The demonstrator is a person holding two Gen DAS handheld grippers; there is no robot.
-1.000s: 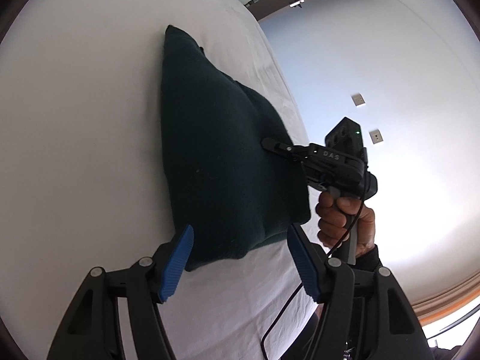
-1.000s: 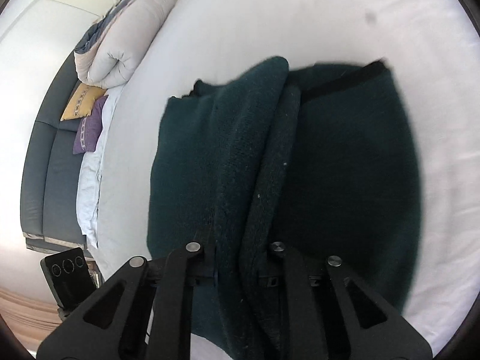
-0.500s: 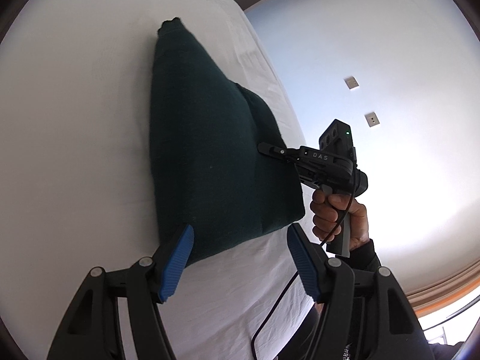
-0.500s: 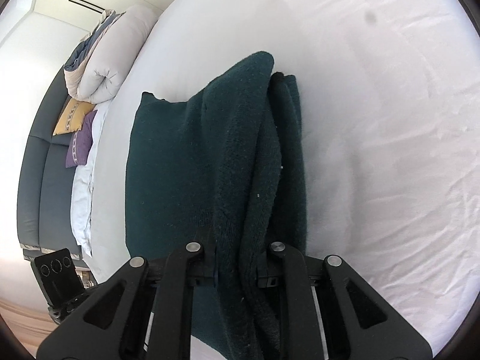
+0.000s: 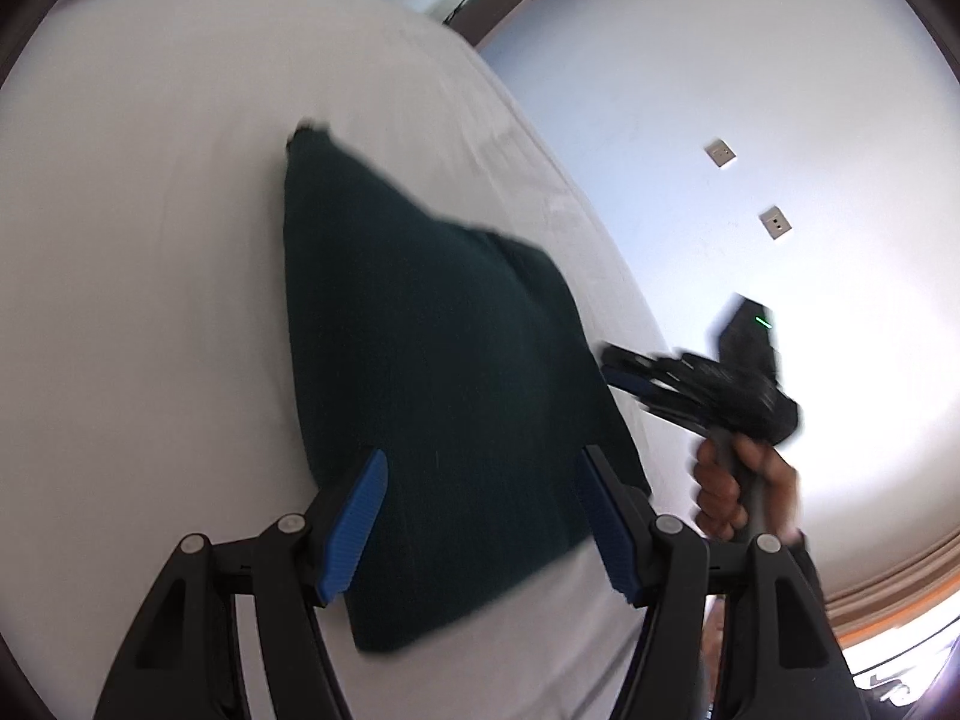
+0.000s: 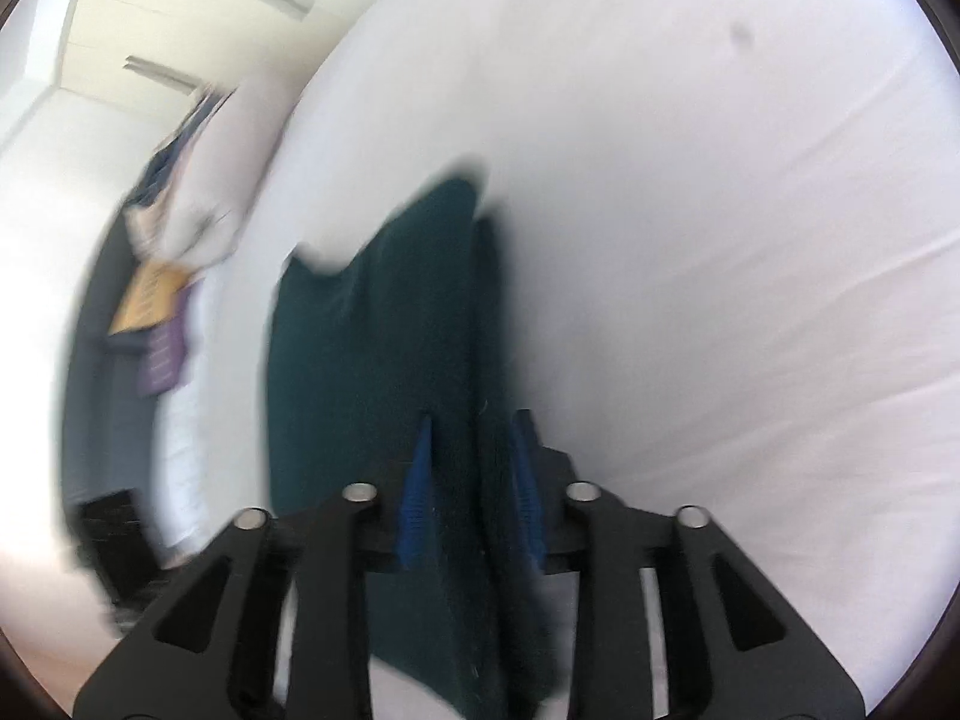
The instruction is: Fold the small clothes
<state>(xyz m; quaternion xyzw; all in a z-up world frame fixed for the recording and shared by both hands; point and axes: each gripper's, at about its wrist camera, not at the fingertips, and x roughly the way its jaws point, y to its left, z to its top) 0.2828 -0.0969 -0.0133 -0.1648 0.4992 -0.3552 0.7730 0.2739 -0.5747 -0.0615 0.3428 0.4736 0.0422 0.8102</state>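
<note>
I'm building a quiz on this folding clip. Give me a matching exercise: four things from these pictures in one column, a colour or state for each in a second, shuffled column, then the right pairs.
Things:
1. garment
2. bed sheet
3. left gripper
4. cushion

Colours or states:
A. yellow, lying beyond the bed
B. white, spread under the cloth
C. dark green, folded over
D. jaws wide apart, nothing between the pads

Pairs: 1-C, 2-B, 3-D, 4-A
</note>
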